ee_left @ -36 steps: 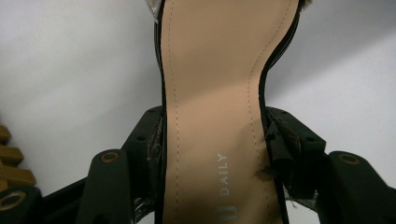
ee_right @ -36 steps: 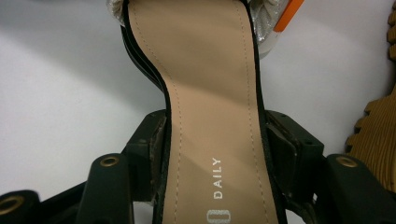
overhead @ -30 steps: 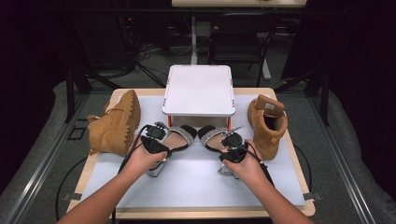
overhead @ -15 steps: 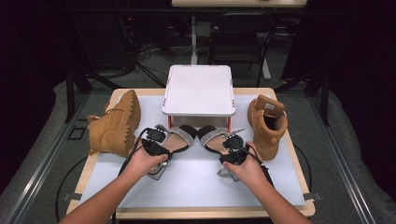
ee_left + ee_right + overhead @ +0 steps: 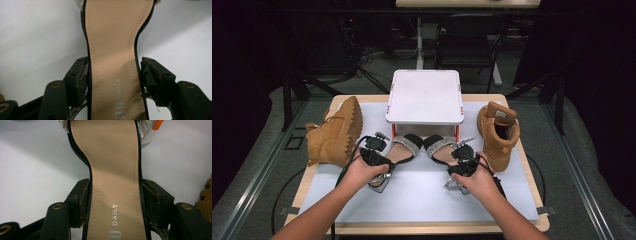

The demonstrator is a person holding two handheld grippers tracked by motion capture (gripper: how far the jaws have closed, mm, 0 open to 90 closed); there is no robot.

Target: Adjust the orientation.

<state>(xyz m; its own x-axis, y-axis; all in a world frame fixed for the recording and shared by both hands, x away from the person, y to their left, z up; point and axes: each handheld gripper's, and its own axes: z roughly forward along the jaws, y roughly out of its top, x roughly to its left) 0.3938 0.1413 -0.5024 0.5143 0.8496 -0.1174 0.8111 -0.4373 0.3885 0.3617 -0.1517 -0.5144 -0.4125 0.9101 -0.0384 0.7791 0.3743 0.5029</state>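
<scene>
- Black-edged with tan insoles and glittery toe straps, two sandals lie side by side in the middle of the bench point(image 5: 422, 200), which is covered by a white mat; their toes reach under the near edge of a white raised tray point(image 5: 424, 97).
- We hold the left tongs point(image 5: 379, 159) over the heel end of the left sandal point(image 5: 399, 150). In the left gripper view the sandal point(image 5: 115, 50) runs straight up between the two black jaws. The left pad looks to sit against the sandal's black edge, while a thin gap shows at the right pad, so we read these tongs as partly spread around the waist of the sole, not clamped on it.
- We hold the right tongs point(image 5: 460, 159) over the heel end of the right sandal point(image 5: 441, 146). In the right gripper view the sandal point(image 5: 112, 170) lies between the jaws, and both pads meet its black edges, so these tongs grip the sandal at its narrow waist.
- A tan boot point(image 5: 334, 132) lies on its side at the left of the bench, its ridged sole facing right, just beside the left hand point(image 5: 362, 172).
- A second tan boot point(image 5: 498, 132) stands upright at the right, near the right hand point(image 5: 479, 182).
</scene>
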